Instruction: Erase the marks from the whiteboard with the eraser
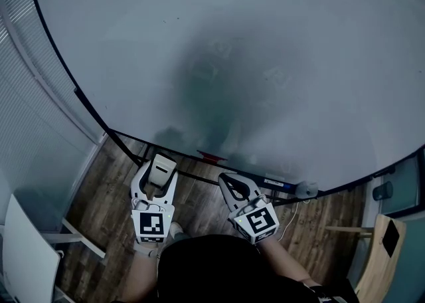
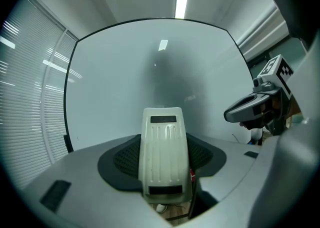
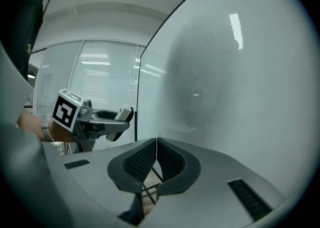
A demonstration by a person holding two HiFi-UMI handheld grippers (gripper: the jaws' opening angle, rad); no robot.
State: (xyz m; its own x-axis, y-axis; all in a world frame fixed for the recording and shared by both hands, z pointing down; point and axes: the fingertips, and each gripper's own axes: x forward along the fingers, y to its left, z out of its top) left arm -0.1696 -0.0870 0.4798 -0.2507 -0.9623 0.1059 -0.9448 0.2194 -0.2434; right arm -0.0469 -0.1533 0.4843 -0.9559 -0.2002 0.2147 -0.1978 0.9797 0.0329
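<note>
Left gripper (image 1: 159,164) squeezing eraser (image 2: 162,154) tight, holding it low and near, below bottom edge of whiteboard (image 1: 252,36), not touching board. Right gripper (image 3: 156,148) pinching shut on nothing, hanging just right of left one. Board looking almost clean: no clear marks showing, only faint grey smudges (image 1: 273,76) in middle. Guessing wiping mostly done; smudges maybe needing one more rub.

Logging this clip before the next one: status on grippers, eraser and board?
Left gripper shut on eraser. Right gripper shut, empty. Whiteboard ahead, eraser not touching it, faint smudges only. Nothing between.
</note>
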